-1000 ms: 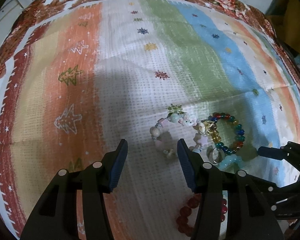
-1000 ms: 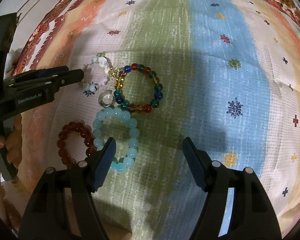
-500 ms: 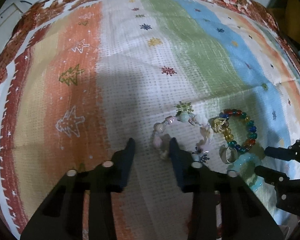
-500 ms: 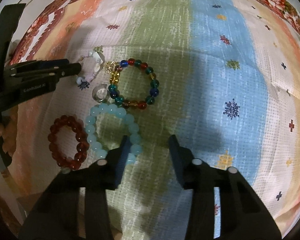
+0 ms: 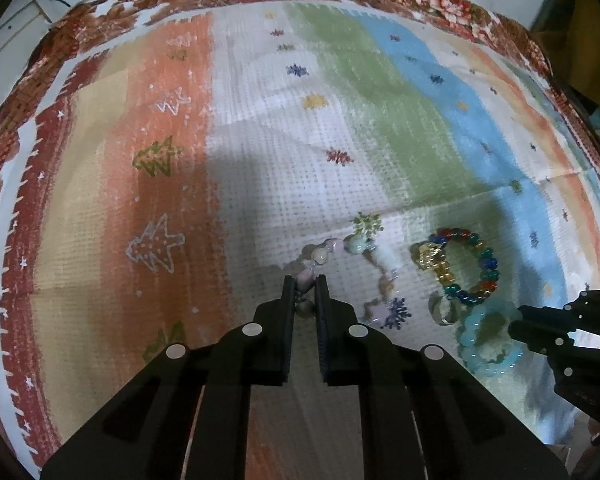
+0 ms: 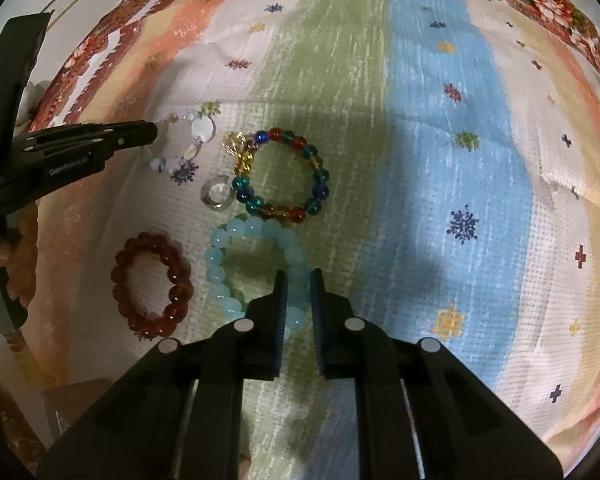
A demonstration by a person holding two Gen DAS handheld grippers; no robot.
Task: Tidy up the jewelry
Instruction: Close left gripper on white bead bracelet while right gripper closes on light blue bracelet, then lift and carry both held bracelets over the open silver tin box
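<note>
Several pieces of jewelry lie on a striped cloth (image 5: 340, 128). My left gripper (image 5: 305, 282) is shut on the pale pink-and-white bead bracelet (image 5: 332, 246), which also shows in the right wrist view (image 6: 188, 142). My right gripper (image 6: 299, 278) is shut on the light blue bead bracelet (image 6: 236, 236), seen at the right in the left wrist view (image 5: 486, 340). A multicoloured bead bracelet (image 6: 284, 176) with a gold charm lies just beyond it. A clear ring (image 6: 217, 194) lies between them. A dark red bead bracelet (image 6: 152, 284) lies to the left.
The cloth (image 6: 440, 140) has a floral red border and covers the whole surface. A person's hand (image 6: 8, 256) holds the left gripper at the left edge of the right wrist view. A dark box corner (image 6: 76, 396) sits at the lower left.
Both grippers moved forward and closed. The left one closed on the pale bracelet, the right one on the light blue bracelet.
</note>
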